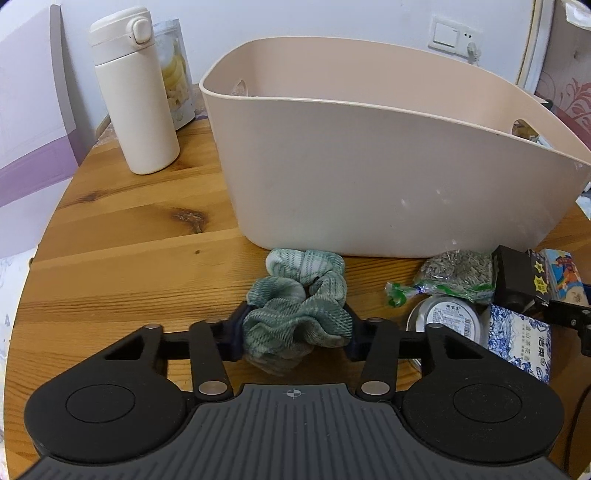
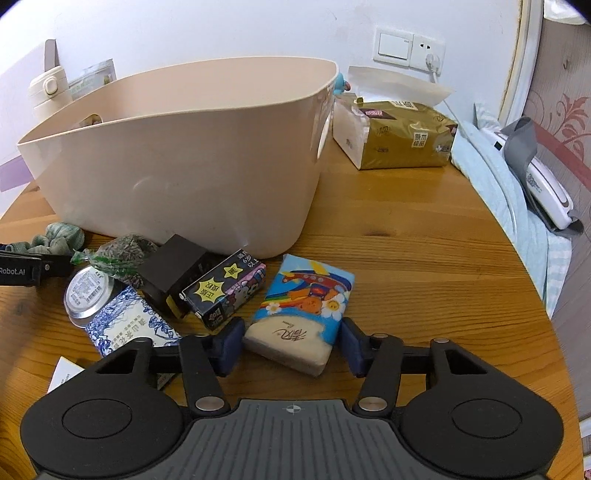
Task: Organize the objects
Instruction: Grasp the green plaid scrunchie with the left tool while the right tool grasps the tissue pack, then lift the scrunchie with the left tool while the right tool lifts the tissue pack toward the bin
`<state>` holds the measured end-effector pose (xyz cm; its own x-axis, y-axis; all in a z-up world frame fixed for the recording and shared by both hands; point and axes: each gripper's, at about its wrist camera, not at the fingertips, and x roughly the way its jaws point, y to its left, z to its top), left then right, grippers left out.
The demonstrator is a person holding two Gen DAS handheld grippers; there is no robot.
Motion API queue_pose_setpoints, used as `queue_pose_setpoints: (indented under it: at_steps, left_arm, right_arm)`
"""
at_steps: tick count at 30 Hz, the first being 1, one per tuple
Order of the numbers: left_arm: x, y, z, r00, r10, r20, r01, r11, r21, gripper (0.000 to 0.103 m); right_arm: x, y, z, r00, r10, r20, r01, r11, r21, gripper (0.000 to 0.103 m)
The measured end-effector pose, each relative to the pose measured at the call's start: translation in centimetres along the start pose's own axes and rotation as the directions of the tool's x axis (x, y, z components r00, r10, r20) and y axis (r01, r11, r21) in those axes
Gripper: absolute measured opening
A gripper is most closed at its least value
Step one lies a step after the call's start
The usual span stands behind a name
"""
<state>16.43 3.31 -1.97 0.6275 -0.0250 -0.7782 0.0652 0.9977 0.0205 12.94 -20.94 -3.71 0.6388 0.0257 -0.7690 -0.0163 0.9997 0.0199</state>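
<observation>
White insulated flask (image 1: 135,92) upright on the wooden table (image 1: 122,236), upper left of the left wrist view; a clear pouch of pale dried slices (image 1: 177,74) just behind it against the white wall (image 1: 295,18). Upper right of the right wrist view: white wall switch (image 2: 393,45) with a socket (image 2: 428,52) beside it, something plugged in; below these a gold tissue pack (image 2: 399,134) on the table. Far right of that view, a light blue quilted cover (image 2: 517,206) beyond the table edge, with a white device wrapped in a grey strap (image 2: 532,173) lying on it.
</observation>
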Motion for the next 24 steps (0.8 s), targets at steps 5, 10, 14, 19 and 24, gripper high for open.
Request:
queue_pose_setpoints:
  at_steps: [5, 10, 14, 19, 24]
  left_arm:
    - [-0.7, 0.3, -0.4, 1.000, 0.005, 0.005, -0.005, 1.000, -0.010, 0.038]
    - [-2.6, 0.1, -1.0, 1.000, 0.005, 0.022, -0.005, 1.000, -0.019, 0.035]
    - [-4.0, 0.4, -1.4, 0.999, 0.011, 0.047, -0.010, 1.000, -0.017, 0.035]
    - [-5.7, 0.8, -1.5, 0.996, 0.014, 0.084, -0.012, 1.000, -0.014, 0.034]
    - [-7.7, 1.1, -1.2, 0.989, 0.013, 0.144, -0.011, 1.000, -0.017, 0.034]
  right_arm:
    - [-0.6, -0.1, -0.4, 1.000, 0.005, 0.009, -0.005, 1.000, 0.006, 0.048]
    - [-1.7, -0.4, -0.8, 1.000, 0.003, 0.027, -0.003, 1.000, 0.011, 0.048]
    - [-2.6, -0.8, -0.8, 0.999, -0.003, 0.044, 0.002, 1.000, 0.022, 0.048]
    - [-3.6, -1.3, -1.0, 0.998, -0.005, 0.063, 0.003, 0.999, 0.036, 0.048]
    - [-4.9, -1.3, -0.9, 0.996, -0.004, 0.091, 0.000, 0.999, 0.037, 0.048]
